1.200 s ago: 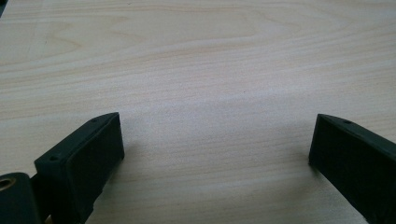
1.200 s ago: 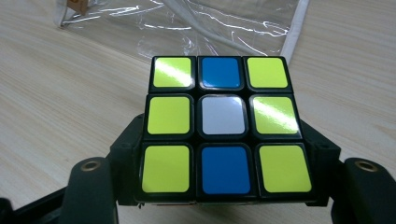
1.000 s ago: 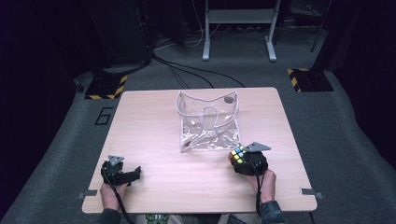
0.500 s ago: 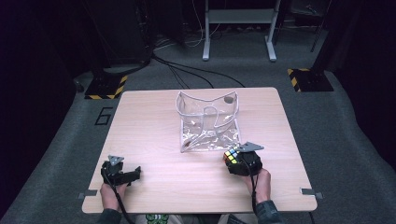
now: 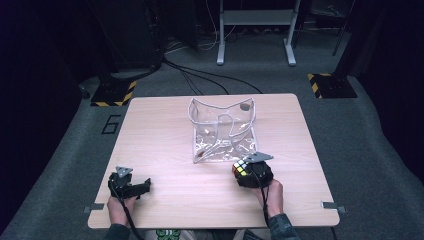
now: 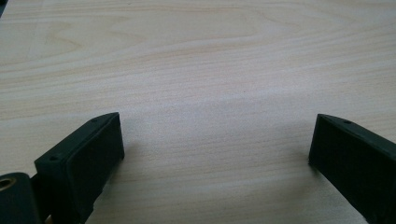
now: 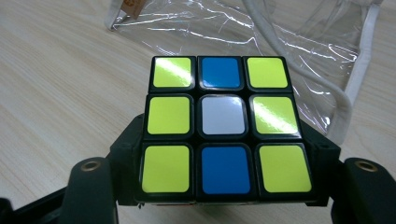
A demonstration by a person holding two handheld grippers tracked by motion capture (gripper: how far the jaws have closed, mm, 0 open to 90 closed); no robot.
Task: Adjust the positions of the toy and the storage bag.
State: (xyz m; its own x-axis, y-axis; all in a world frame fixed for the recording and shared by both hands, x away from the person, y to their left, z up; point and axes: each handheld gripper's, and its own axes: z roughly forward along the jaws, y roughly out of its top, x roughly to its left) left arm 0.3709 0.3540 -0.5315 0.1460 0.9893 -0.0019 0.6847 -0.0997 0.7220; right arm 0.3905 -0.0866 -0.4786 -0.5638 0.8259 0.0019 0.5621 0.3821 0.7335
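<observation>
While my right gripper clamps the puzzle cube between its two black jaws, low and right of centre in the high view, I hold it just short of the near edge of the clear plastic bag that stands open-mouthed in the middle of the table. The jaws stand partly apart, pressed flat to the cube's two sides, and in the right gripper view the cube's yellow, blue and white face looks up at me with the bag's crinkled film and white piping across the top of the frame. My judgement is that the cube is bound for the bag, so the step asks me to lift it clear of the near wall, keep the grip square so that the smooth sides do not slip, come down through the mouth at the upper end, and let go only once it is well inside; the soft film may fold or slide if I brush it. My left gripper rests at the lower left of the high view, jaws wide apart and holding nothing, bare wood between them in its own view; it could steady the bag's rim. The table is pale wood grain with rounded corners, on grey carpet; beyond, at the top of the frame, lie black cables, a grey metal stand and yellow-and-black striped feet in a dim room.
</observation>
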